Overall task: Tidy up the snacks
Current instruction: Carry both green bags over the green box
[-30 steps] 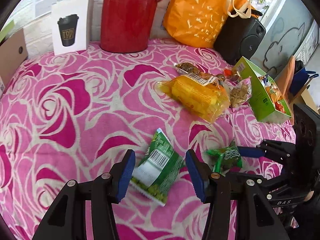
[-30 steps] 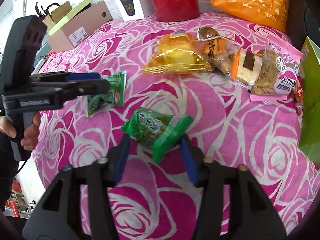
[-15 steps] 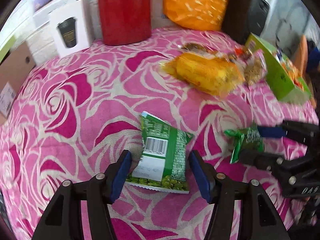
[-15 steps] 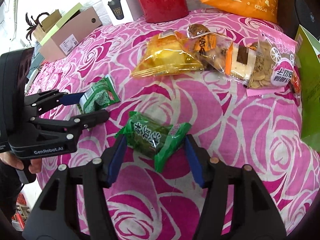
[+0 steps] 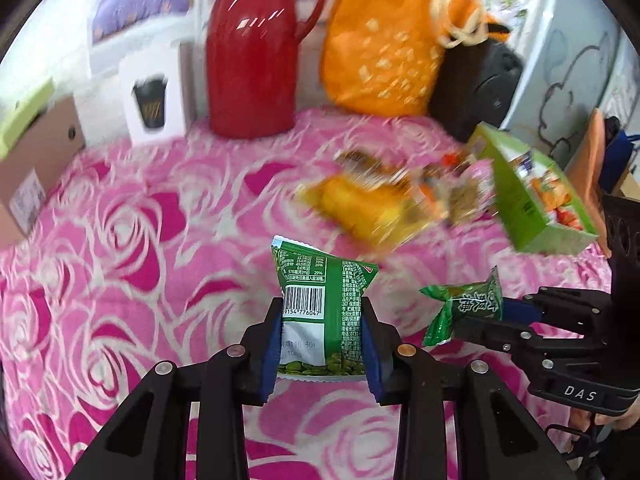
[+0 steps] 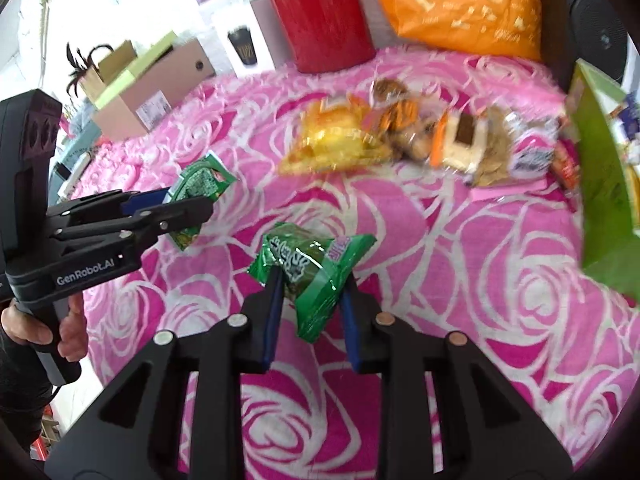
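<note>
My left gripper (image 5: 322,320) is shut on a green pea snack packet (image 5: 320,300), barcode side facing me, lifted off the pink rose cloth. It also shows in the right wrist view (image 6: 200,188). My right gripper (image 6: 310,292) is shut on a second green snack packet (image 6: 312,268), also lifted; the left wrist view shows that packet (image 5: 464,304) at the right. A yellow snack bag (image 6: 332,140) and several other snack packets (image 6: 460,140) lie in a row near an open green box (image 6: 604,200) at the right.
A red thermos jug (image 5: 252,64), an orange bag (image 5: 384,40), a black speaker (image 5: 476,88), a white coffee-cup box (image 5: 154,96) and a cardboard box (image 6: 156,92) stand along the back. The pink rose cloth (image 5: 120,240) covers the table.
Both grippers closed on their green packets and lifted them off the cloth. Both cameras tilted up and the scene is motion-blurred.
</note>
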### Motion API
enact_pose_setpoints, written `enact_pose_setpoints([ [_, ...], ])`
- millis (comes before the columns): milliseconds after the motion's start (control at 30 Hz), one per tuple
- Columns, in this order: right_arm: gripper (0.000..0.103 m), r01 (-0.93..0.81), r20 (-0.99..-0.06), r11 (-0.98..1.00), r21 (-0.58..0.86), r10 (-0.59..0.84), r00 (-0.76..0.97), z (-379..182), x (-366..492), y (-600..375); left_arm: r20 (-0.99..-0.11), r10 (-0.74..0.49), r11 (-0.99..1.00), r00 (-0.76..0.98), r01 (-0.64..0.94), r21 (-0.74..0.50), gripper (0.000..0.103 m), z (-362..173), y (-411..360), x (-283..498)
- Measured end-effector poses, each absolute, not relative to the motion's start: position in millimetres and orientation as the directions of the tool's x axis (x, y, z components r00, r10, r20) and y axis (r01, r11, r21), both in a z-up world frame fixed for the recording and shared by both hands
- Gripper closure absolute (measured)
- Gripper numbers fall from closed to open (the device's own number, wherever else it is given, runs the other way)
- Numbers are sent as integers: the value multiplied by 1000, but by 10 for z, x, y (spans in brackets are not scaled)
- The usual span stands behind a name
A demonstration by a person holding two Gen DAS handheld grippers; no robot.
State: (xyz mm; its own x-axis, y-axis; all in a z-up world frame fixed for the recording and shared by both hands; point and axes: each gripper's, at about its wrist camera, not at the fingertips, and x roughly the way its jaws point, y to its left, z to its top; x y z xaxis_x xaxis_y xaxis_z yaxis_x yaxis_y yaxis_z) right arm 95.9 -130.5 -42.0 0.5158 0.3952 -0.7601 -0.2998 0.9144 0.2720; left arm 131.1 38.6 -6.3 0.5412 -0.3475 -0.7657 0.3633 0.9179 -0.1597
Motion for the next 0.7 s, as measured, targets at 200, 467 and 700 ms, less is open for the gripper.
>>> enact_pose_setpoints([
  [200, 74, -255, -670, 930, 264, 367, 645, 101, 755, -1746, -679, -421, 881, 602, 450, -148, 68, 553, -126, 1267],
  [467, 74, -108, -588, 980, 170, 188, 787, 586, 516, -2690, -617, -541, 792, 571, 592, -146, 68, 1002, -1193, 1294],
  [700, 74, 100, -605, 982, 159, 17, 796, 504, 395, -3737, -656, -589, 726, 472, 665, -174, 68, 822, -2173, 1415],
])
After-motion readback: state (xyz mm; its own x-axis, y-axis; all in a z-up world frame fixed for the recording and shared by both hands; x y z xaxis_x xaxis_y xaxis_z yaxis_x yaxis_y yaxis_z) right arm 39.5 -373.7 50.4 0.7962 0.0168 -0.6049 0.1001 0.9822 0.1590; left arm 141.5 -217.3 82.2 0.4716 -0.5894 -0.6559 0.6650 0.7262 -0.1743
